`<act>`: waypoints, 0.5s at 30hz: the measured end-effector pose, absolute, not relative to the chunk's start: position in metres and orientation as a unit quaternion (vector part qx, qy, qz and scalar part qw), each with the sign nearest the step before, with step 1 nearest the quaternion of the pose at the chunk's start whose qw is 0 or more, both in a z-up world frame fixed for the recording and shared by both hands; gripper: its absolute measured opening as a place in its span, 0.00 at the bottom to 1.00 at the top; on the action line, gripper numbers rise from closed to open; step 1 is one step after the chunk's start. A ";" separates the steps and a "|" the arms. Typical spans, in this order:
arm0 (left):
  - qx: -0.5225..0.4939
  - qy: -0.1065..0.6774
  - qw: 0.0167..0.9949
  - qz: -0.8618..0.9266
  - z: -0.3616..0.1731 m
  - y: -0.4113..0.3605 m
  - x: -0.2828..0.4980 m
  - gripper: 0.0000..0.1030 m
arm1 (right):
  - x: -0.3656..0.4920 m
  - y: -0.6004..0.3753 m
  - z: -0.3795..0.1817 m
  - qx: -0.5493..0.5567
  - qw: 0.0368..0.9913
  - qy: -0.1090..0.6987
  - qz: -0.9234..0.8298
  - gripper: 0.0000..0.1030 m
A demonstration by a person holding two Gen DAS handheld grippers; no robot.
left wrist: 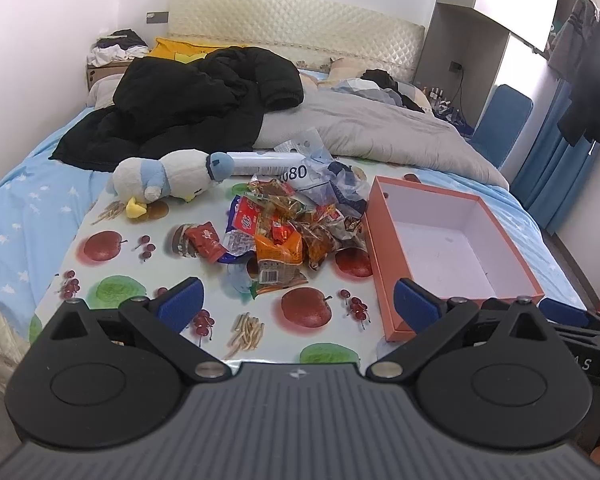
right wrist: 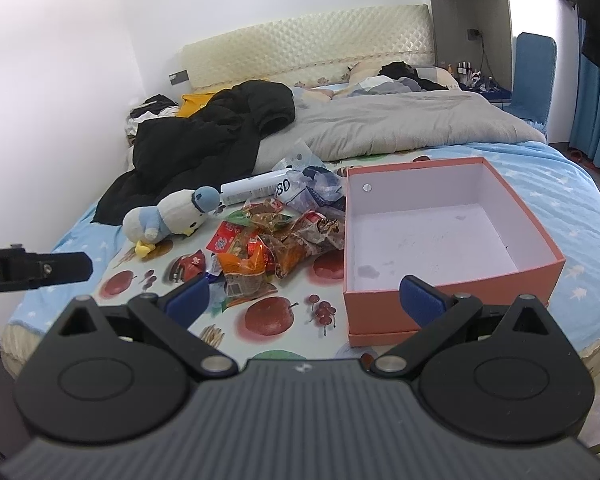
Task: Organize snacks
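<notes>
The bed (left wrist: 28,216) carries a fruit-print mat (left wrist: 108,264) at its foot, and on that mat sits all the working material. The orange box (right wrist: 452,304) stands open and empty on the mat's right side. Just left of it, touching its wall, lies the snack pile (left wrist: 284,224) of loose packets; a plush duck (left wrist: 168,180) and a white tube (left wrist: 260,162) lie behind it. One red packet (left wrist: 206,240) sits slightly apart on the pile's left. My left claw (left wrist: 298,304) and right claw (right wrist: 306,298) both hover short of the mat, jaws spread, holding nothing. Sorting appears not yet begun. The next move calls for closing on a single packet; the orange one (right wrist: 242,262) nearest looks accessible, though overlaps are hard to judge.
</notes>
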State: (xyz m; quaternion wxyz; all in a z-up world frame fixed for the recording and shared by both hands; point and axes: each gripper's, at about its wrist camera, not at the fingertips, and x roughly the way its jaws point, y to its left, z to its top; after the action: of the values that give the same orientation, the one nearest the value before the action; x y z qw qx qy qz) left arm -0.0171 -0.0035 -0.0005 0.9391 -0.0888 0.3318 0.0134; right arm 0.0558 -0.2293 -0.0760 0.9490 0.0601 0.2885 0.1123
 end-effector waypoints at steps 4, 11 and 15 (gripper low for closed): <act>-0.088 0.336 0.938 0.013 -0.003 -0.003 -0.015 0.99 | 0.056 -0.228 -0.078 0.066 0.947 0.291 0.116 1.00; -0.088 0.340 0.936 0.026 -0.008 0.002 -0.005 0.99 | 0.066 -0.222 -0.084 0.069 0.942 0.304 0.125 1.00; -0.087 0.352 0.932 0.027 -0.015 0.005 0.004 0.99 | 0.073 -0.221 -0.089 0.072 0.941 0.307 0.123 1.00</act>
State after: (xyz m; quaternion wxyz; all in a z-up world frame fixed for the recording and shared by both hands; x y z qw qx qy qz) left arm 0.0045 0.0052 -0.0154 0.9316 -0.0866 0.3519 0.0273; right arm 0.0733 -0.2213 -0.0887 0.9409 0.0725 0.3072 0.1227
